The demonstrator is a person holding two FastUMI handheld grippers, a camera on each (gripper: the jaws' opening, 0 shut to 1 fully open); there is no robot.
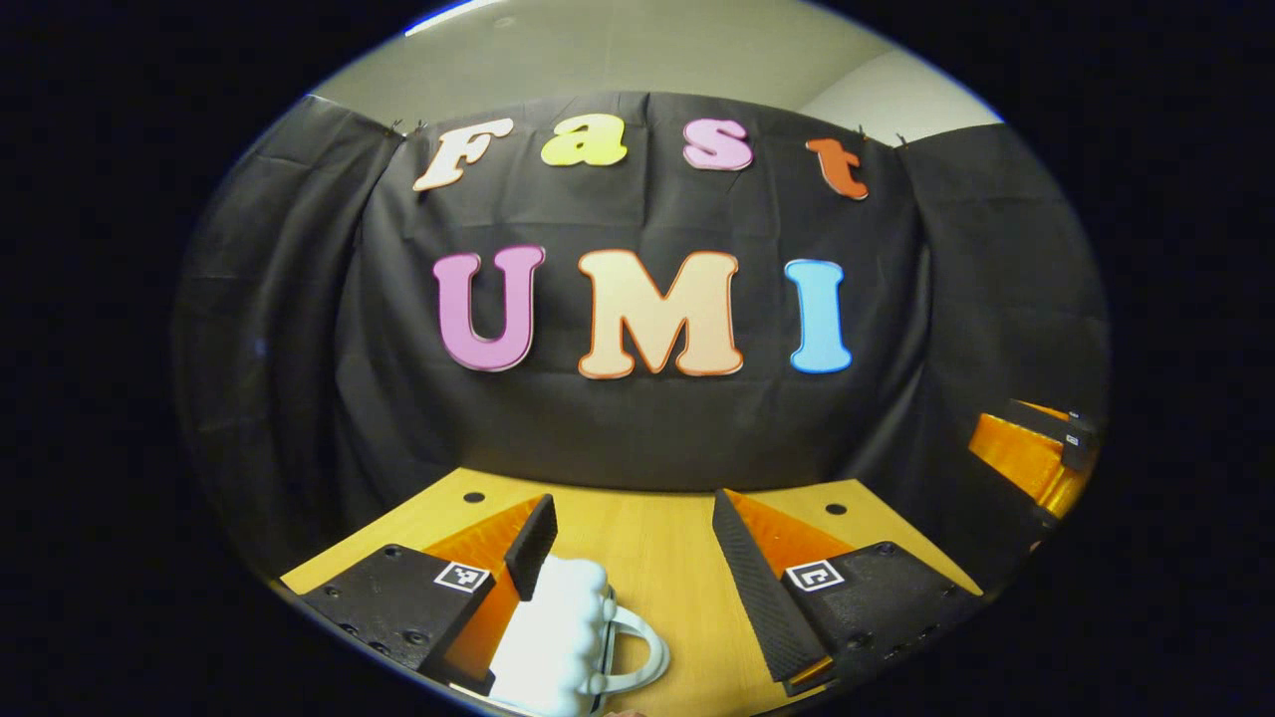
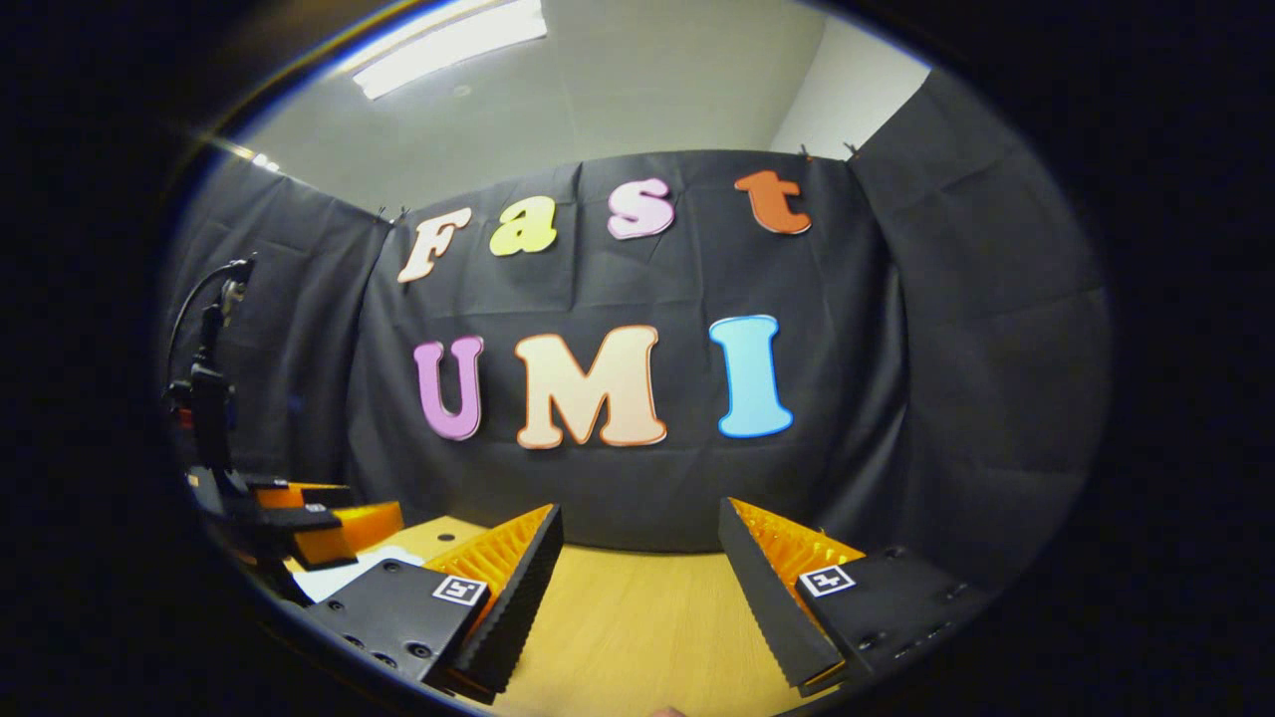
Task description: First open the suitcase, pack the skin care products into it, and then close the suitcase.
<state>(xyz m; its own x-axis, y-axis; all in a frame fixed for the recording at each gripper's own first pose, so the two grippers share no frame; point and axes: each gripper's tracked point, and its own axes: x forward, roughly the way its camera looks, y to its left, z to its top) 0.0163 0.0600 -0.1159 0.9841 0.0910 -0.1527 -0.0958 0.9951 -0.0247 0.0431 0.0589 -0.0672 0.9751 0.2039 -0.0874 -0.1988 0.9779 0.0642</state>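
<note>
The black cloth is hanging all round the booth and a pale wooden table (image 1: 647, 538) is running along the bottom of both views, with little round holes showing near its far edge. In the left gripper view the left gripper (image 1: 637, 558) is standing with its two fingers wide apart, pressing on nothing, and a white bottle (image 1: 553, 637) with a bumpy moulded side and a looped handle is sitting low between them, right up against the left-hand finger and well clear of the other. That looks like one of the skin care products. The suitcase I'm not making out from here.

Over in the right gripper view the right gripper (image 2: 637, 588) is hanging spread open too, with bare table between its fingers. Off to its left the other orange-and-black gripper is poking in, and a dark stand (image 2: 209, 398) is rising behind it.

I'm guessing the bottle is light, stiff plastic, glossy and a bit slippery, so a squeeze across the ribbed body is looking safer than the thin handle, which could twist out. Whether it's full or empty, I can't tell
</note>
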